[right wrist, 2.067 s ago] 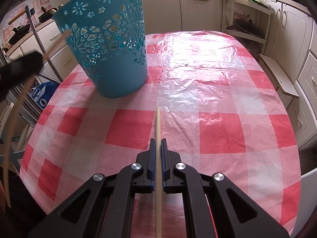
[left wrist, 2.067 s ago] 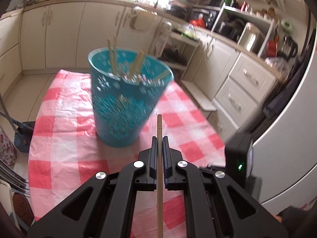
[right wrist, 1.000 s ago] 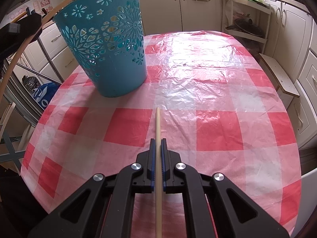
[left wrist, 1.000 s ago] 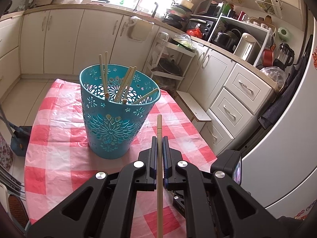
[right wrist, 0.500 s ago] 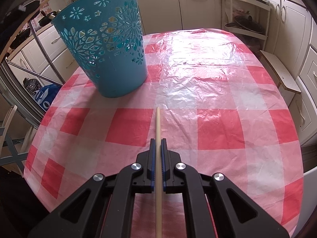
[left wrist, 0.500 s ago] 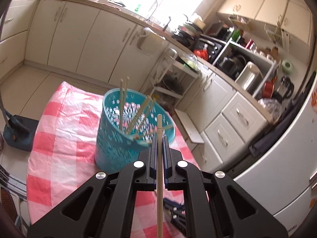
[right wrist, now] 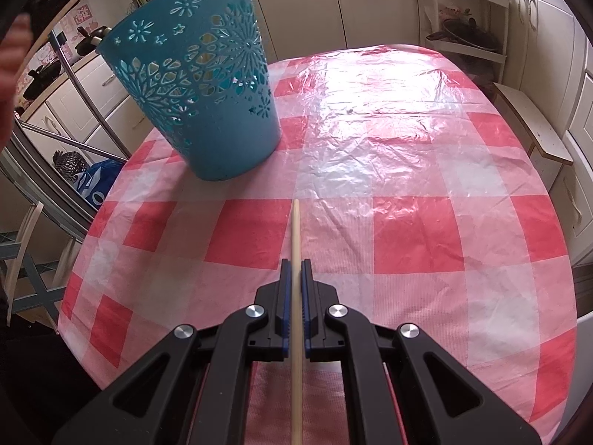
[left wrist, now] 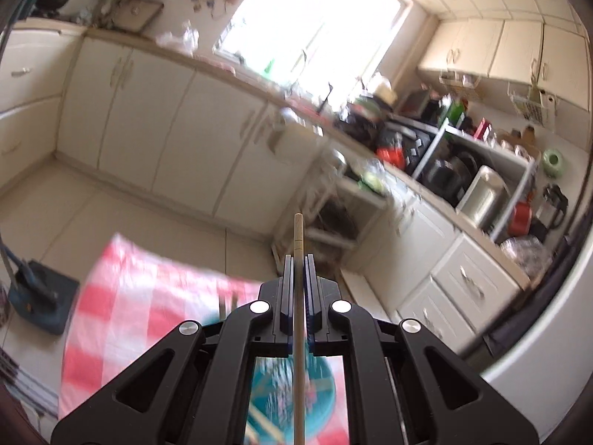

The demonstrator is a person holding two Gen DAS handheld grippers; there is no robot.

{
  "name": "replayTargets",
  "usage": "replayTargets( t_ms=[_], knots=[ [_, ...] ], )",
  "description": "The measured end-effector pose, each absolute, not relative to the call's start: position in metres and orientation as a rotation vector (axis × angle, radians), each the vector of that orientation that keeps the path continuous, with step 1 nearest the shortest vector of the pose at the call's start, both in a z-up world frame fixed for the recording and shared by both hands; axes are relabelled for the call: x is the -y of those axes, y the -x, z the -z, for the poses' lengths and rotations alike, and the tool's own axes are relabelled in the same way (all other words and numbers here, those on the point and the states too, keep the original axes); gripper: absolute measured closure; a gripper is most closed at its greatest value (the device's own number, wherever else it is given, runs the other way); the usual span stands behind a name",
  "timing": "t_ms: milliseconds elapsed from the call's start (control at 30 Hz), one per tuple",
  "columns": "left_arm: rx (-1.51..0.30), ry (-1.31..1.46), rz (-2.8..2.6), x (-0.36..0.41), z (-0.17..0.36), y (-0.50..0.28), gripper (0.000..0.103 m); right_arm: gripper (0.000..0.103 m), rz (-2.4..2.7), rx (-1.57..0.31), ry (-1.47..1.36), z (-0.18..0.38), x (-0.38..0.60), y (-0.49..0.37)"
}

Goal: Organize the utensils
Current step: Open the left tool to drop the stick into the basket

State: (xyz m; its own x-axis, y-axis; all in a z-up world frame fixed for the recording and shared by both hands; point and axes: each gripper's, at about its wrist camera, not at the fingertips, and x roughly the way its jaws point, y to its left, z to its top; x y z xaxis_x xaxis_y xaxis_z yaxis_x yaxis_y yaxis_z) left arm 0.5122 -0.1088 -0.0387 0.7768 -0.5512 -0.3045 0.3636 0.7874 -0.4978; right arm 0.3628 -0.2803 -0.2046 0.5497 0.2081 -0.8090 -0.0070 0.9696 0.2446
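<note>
left gripper (left wrist: 297,259): jaws pressed together on a wooden chopstick (left wrist: 298,237), which runs straight down the gap btwn the blue pads and sticks out past the tips, a darker band near its top end. same stick carries on back under the gripper body toward the camera. below the jaws, seen thru the gripper frame, is the teal basket (left wrist: 318,389), blurred, w/ a couple of pale sticks showing at its rim just left of the gripper. the red-and-white checked tablecloth (left wrist: 122,296) spreads to the left of it, also blurred. beyond: cream kitchen cabinets (left wrist: 148,122), a bright window (left wrist: 315,26), a cluttered counter w/ shelf rack at right.

right gripper (right wrist: 295,267): jaws likewise pinching a second wooden chopstick (right wrist: 295,230), held lengthwise btwn the blue pads, its tip out ahead over a red square of the cloth; cannot tell if the tip touches the cloth. the stick's rear end runs back under the gripper. the checked cloth (right wrist: 407,185) w/ a clear plastic cover fills the view, shiny and creased further out. teal cut-out basket (right wrist: 192,74) stands upright on the cloth at upper left, well apart from this gripper; its inside is not visible from here. part of a hand (right wrist: 11,59) shows at the far left edge, blurred. cabinets and a small shelf unit sit behind the table.
</note>
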Motion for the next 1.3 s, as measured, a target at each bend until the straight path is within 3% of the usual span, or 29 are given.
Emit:
replayTargets(
  t_ms=[200,867,967,1033,1133,1300],
  knots=[
    [-0.353,0.387,0.405,0.118,0.027,-0.537,0.098,0.097,-0.127,-0.992,-0.227,0.204,0.281,-0.364],
    [-0.493,0.254,0.417,0.127,0.058,-0.54,0.098,0.097,-0.141,-0.999,-0.256,0.205,0.287,-0.364],
    [-0.563,0.21,0.433,0.128,0.065,-0.531,0.089,0.097,-0.15,-0.994,-0.286,0.203,0.291,-0.363],
    [-0.59,0.184,0.416,0.125,0.071,-0.522,0.075,0.097,-0.156,-0.982,-0.306,0.201,0.294,-0.361],
    [-0.613,0.171,0.388,0.117,0.079,-0.503,0.063,0.097,-0.166,-0.956,-0.338,0.196,0.3,-0.359],
    [-0.618,0.133,0.314,0.106,0.085,-0.472,0.055,0.097,-0.191,-0.894,-0.368,0.185,0.303,-0.355]
  ],
)
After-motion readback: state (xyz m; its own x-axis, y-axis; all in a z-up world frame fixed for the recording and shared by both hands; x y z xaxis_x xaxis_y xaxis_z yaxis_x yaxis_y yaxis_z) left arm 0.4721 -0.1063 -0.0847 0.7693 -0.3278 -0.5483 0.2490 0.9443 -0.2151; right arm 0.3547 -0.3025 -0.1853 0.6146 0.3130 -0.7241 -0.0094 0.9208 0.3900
